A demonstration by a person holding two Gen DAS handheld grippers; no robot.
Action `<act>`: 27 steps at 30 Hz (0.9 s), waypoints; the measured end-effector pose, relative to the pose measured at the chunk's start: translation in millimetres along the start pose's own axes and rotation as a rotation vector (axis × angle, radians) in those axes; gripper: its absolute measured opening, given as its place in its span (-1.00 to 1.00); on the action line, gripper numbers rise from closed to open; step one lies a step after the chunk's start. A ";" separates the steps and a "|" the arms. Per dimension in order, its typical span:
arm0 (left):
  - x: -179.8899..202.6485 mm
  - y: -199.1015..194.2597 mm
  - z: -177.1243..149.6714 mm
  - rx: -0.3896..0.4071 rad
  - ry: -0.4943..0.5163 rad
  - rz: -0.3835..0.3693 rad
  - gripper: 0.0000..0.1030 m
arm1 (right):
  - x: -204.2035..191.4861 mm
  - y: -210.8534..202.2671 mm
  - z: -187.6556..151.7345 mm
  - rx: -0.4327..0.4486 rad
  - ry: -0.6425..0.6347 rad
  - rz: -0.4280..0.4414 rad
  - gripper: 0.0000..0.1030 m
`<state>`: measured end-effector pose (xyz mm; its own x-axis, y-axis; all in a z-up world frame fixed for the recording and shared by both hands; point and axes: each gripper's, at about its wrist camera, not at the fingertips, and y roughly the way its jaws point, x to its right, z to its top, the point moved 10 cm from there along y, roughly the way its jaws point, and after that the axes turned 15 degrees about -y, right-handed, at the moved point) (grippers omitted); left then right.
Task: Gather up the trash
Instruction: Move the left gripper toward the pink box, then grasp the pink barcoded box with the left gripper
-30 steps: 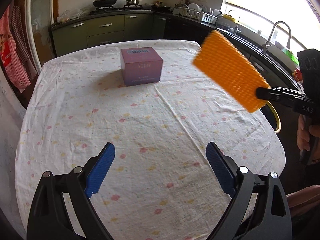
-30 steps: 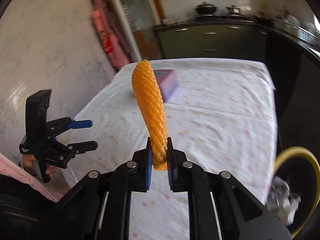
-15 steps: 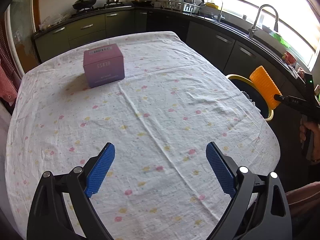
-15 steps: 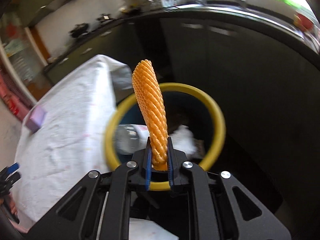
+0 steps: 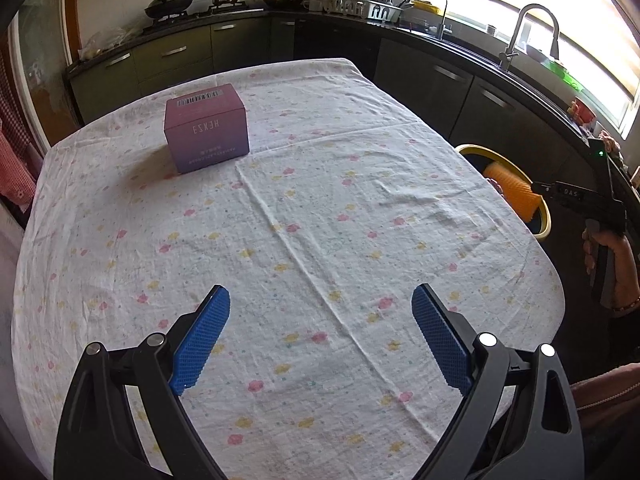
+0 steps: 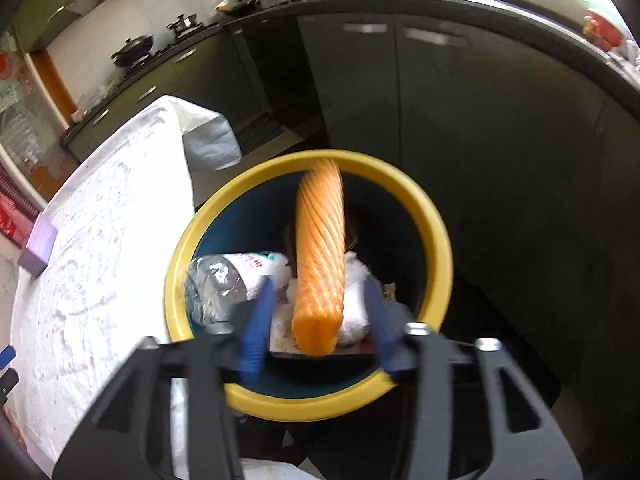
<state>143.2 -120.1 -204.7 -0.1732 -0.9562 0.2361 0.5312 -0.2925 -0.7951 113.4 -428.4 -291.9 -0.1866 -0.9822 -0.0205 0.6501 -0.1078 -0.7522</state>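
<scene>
From the left wrist view, one pink box (image 5: 206, 128) remains on the cloth-covered surface (image 5: 320, 240), and the left gripper (image 5: 320, 332) hovers over it spread wide and empty. From the right wrist view, the right gripper (image 6: 316, 332) has its fingers parted above the yellow-rimmed bin (image 6: 436, 248); the orange foam net (image 6: 320, 256) sits loose between them over a plastic bottle (image 6: 224, 280) and tissues, apparently just let go.

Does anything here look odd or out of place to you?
One thing: the purple box sits on the table with its printed lettering upside down from the left wrist view. Otherwise, the orange foam net hangs over the yellow-rimmed bin, between the right gripper's parted jaws.
</scene>
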 end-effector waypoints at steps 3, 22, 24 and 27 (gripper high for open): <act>-2.4 0.9 0.9 -0.001 -0.005 0.003 0.77 | -1.2 -15.7 0.6 0.033 -0.001 -0.017 -0.05; -30.6 30.5 75.2 0.067 -0.178 0.123 0.90 | -45.7 -37.1 -12.2 0.104 -0.010 0.095 0.13; -35.3 33.1 90.2 0.099 -0.190 0.157 0.90 | -48.6 -34.1 -12.6 0.102 -0.010 0.107 0.13; -43.2 37.9 113.6 0.152 -0.203 0.220 0.90 | -50.2 -31.9 -13.1 0.102 -0.007 0.119 0.13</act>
<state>265.0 -91.3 -181.6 0.1200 -0.9750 0.1871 0.6579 -0.0631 -0.7505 92.3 -373.7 -275.5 -0.0988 -0.9900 -0.1004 0.7386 -0.0054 -0.6741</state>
